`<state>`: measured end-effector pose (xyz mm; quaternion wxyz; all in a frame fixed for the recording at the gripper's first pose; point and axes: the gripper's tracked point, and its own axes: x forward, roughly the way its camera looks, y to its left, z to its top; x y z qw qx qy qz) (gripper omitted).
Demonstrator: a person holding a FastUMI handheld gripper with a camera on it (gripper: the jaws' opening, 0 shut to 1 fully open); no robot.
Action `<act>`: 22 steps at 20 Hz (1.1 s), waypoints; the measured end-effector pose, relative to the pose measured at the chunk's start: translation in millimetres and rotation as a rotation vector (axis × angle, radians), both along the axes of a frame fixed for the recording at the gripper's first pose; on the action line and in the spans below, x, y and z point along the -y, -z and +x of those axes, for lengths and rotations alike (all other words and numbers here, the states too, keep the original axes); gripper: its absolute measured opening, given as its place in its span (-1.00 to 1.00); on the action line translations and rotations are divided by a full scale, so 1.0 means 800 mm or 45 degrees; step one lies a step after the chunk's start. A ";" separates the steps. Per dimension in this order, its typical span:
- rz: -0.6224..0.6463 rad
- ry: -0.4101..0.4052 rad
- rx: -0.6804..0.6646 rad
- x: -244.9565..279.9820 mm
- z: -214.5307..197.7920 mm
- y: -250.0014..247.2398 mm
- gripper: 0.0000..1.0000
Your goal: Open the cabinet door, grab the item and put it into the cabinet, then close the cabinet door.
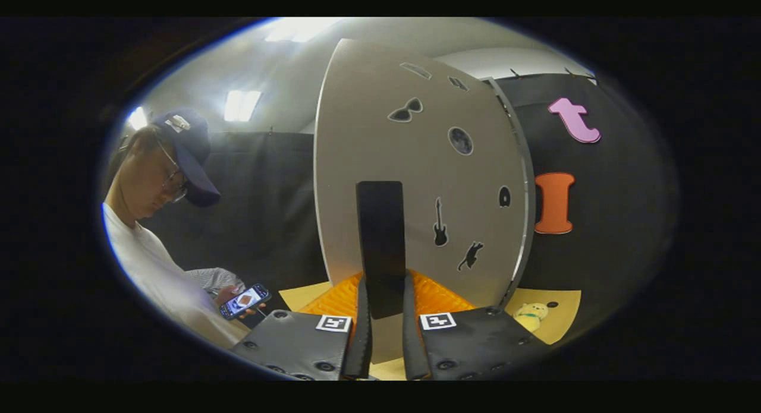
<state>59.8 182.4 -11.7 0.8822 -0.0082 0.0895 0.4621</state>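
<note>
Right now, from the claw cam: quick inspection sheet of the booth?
Surface: tan tabletop with an orange ribbed mat under the cabinet.
Job's things: cabinet door, pale with small dark stickers, standing just ahead of the fingers; its black handle rises between them. Small yellow plush toy lies on the tabletop beyond the door's far edge.
Clutter: nothing seen.
Grippers: claw, fingers close on either side of the handle; contact cannot be told.
Cables: nothing seen.
Surroundings: black cloth wall; a person in a cap beside the cabinet holding a phone; ceiling lights.
</note>
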 end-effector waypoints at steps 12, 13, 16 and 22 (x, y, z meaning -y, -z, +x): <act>0.033 -0.033 0.008 0.023 0.005 -0.005 -0.43; 0.041 -0.028 0.006 0.023 0.006 -0.006 -0.43; 0.054 0.039 0.015 0.030 0.012 -0.008 -0.43; 0.056 0.167 0.022 0.048 0.022 -0.010 -0.44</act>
